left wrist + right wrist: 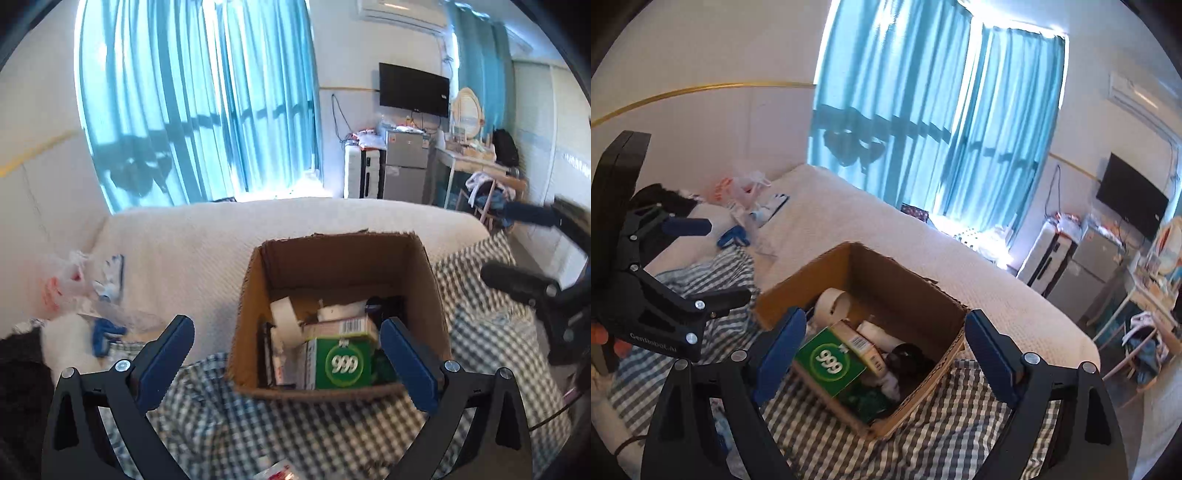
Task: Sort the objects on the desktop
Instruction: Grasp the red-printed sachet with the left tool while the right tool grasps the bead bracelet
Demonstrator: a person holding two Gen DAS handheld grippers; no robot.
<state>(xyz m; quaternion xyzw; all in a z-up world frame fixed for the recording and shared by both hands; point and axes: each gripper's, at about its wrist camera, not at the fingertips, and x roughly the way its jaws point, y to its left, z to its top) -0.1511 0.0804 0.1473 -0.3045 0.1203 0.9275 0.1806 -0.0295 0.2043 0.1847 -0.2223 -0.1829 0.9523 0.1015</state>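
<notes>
Cardboard box (343,280) sits open on checked cloth (295,435) over the bed (192,243), collecting the sorted bits: green 999 carton (341,363), tape roll (284,314), small packs piled inside. Left tool (286,363) spread wide, empty, box at its 12 o'clock. Right tool (884,356) likewise agape, holding nothing. Teal curtains (199,103) behind; TV (413,88) at 2 o'clock.

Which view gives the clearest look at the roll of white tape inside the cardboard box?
The right wrist view: the tape roll shows its open ring and hollow core against the wall of the cardboard box. In the left wrist view the tape roll appears nearly edge-on, blurred, its lower part hidden behind cartons.
</notes>
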